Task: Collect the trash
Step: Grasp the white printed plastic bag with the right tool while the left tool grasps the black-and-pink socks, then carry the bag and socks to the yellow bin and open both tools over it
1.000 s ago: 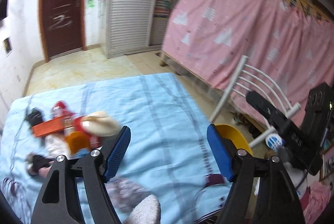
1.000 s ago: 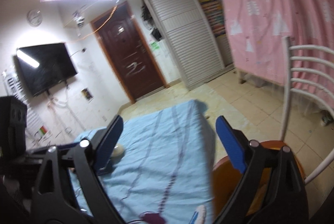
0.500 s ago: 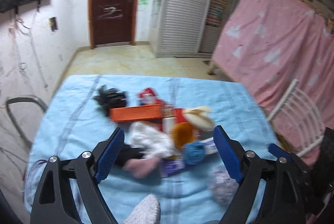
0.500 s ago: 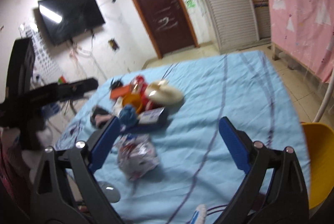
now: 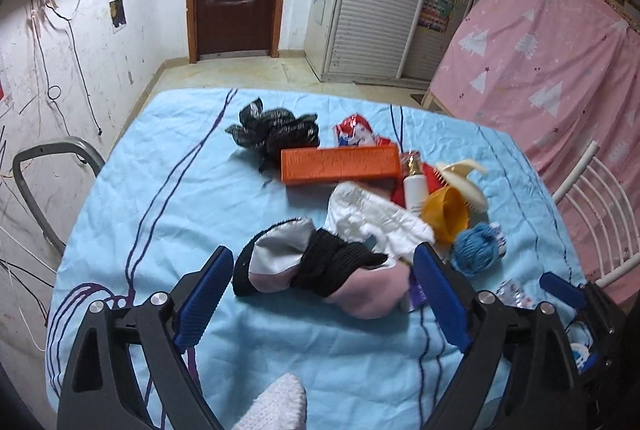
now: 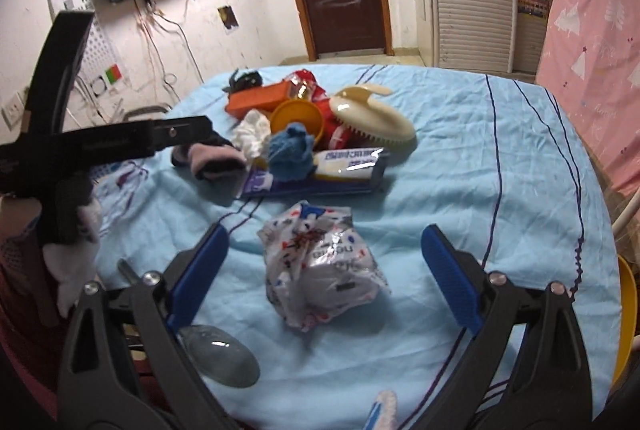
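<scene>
Left wrist view: your left tongs [image 5: 324, 294] are empty and their jaws are opening, already wide, above the near part of the blue-covered tabletop [image 5: 168, 189]. The black-and-pink sock bundle [image 5: 320, 270] lies on the cloth in the gap between the jaws, and neither pad touches it. Beyond it sit a crumpled white tissue [image 5: 372, 218], an orange box [image 5: 340, 163], a black plastic bag [image 5: 276, 133], a red snack wrapper [image 5: 356, 129], a small white bottle [image 5: 414, 189], an orange cup [image 5: 446, 216] and a ball of blue yarn [image 5: 476, 248]. All rest on the tabletop; nothing has been lifted. Right wrist view: your right tongs [image 6: 324, 270] are spread wide and carry nothing. The crumpled printed wrapper [image 6: 320, 270] lies flat on the cloth between the jaws, clear of both pads. The main pile stands farther back, with a cream brush [image 6: 376, 121] and a flat white-and-blue packet [image 6: 348, 159] at its near edge. A yellow bin [image 6: 626, 310] shows at the right edge, beside the tabletop; its contents are not visible. Judgement: collection appears to be at the start, with every visible trash item left to pick up and drop.
</scene>
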`<state>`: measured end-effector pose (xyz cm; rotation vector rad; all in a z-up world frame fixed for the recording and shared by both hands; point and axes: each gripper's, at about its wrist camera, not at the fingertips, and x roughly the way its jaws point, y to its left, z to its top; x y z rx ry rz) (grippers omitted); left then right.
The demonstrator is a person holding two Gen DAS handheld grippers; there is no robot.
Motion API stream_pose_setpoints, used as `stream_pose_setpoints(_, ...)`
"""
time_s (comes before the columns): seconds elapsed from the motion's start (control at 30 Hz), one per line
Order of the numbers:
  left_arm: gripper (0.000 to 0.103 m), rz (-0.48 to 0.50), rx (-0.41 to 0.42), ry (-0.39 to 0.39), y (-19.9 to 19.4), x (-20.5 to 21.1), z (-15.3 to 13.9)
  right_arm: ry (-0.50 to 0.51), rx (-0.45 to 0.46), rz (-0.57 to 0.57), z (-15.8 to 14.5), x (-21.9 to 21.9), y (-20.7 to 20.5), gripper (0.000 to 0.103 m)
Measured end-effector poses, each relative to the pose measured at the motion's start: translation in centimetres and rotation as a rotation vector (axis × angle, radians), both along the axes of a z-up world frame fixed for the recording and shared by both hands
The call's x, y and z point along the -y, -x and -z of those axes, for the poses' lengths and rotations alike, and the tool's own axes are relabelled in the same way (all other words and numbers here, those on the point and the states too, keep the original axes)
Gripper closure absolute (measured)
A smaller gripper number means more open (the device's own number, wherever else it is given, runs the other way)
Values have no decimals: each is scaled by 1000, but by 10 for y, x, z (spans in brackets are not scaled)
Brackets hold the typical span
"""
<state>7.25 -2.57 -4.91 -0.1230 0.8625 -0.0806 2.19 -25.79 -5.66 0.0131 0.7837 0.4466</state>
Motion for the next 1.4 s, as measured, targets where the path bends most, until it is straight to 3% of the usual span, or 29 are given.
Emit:
stream_pose_setpoints(0.27,16,73,-22,-7,-11,-2,16,87,-10,15,8,-13,-1,10)
stream_pose_setpoints(0.6,15,158,-15,-18,-11,3,18,122,-13,29,15,-18,-3,15)
stream_pose_setpoints(0.73,15,176,-2,-30,-10,2,15,132,-6,32,16,-17,-2,22)
stream_pose_setpoints(0.9,14,259,-24,-132,-14,12,19,152,13,31,16,-18,-1,34)
stream_pose_setpoints(0.97,14,267,-38,-110,-17,12,20,150,19,34,16,-17,-1,43)
stream_pose_setpoints(1.17,40,244,-17,-108,-11,8,19,108,22,43,11,-12,0,57)
stream_pose_setpoints(1.4,47,200,10,-80,0,-5,10,73,46,40,2,-8,5,57)
